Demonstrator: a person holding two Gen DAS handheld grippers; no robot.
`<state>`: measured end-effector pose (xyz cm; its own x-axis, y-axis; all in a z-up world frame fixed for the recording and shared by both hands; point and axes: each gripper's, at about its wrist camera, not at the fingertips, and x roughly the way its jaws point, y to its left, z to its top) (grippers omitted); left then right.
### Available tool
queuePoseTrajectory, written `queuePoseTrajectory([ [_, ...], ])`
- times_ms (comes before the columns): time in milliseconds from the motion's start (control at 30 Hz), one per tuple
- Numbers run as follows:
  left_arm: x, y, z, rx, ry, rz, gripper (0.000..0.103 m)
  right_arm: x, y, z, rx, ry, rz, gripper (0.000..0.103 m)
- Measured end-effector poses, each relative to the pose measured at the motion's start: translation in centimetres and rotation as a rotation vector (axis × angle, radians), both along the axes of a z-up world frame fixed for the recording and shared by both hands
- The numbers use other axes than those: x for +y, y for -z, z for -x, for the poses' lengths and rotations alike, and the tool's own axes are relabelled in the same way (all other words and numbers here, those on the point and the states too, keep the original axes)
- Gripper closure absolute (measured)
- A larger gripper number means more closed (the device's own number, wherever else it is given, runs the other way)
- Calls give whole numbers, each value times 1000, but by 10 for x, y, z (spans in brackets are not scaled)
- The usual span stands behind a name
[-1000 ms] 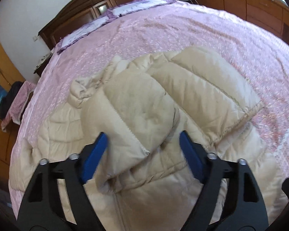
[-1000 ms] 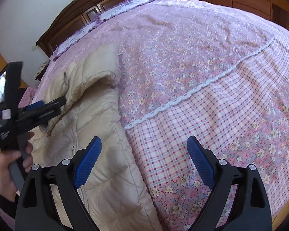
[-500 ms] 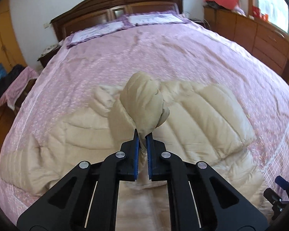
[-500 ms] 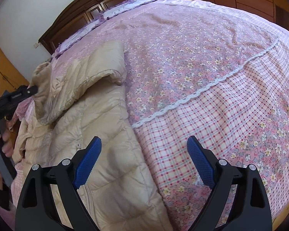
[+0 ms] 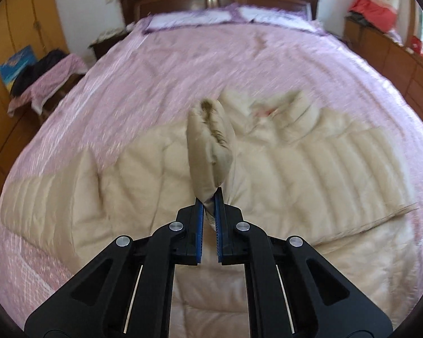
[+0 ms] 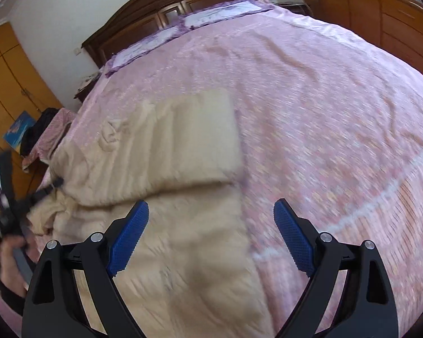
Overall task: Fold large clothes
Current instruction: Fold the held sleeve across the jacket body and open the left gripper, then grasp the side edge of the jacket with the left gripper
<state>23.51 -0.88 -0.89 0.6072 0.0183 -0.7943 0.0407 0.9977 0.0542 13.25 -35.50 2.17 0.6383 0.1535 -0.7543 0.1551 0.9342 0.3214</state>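
Left claw (image 5: pixel 208 201) pinched tight on a sleeve end of the puffy beige quilted coat (image 5: pixel 310 174), mid-frame on the pink bed (image 5: pixel 183 64); right claw (image 6: pixel 210 242) gapes empty. Next I'd guess laying that sleeve across

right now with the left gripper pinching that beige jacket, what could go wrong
The left gripper holds only a thin pinch of the puffy jacket, so the slick fabric may slip free. The right gripper hangs open over the jacket, holding nothing, so the spread coat could drag across the bedspread.
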Motion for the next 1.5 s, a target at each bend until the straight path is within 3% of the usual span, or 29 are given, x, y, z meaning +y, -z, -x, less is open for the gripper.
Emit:
queuePoseTrajectory([
  [167,24,34,-7,65,-71,18,93,29,3,-41,-40,-50,59,16],
  [267,33,48,-9,86,-94,27,92,41,18,-63,-18,-83,104,16],
  [433,35,61,-10,91,-87,25,90,51,57,-88,68,-109,188,16],
  [600,39,60,-10,100,-86,52,84,53,70,-88,61,-121,202,15],
  [700,43,54,0,115,-74,91,67,48,66,-85,61,-111,188,15],
  [767,45,49,9,112,-63,107,33,48,59,-78,57,-104,186,15],
  [833,47,40,25,93,-30,143,25,48,49,-67,35,-108,185,15],
  [1033,62,23,65,57,-17,157,22,58,20,-20,-17,-143,166,12],
  [1233,99,20,93,73,-121,205,21,68,10,30,-48,-154,159,10],
  [1367,122,18,106,77,-168,281,21,69,14,50,-17,-98,181,10],
  [1500,139,19,113,97,-180,272,21,58,24,59,53,-2,176,10],
])
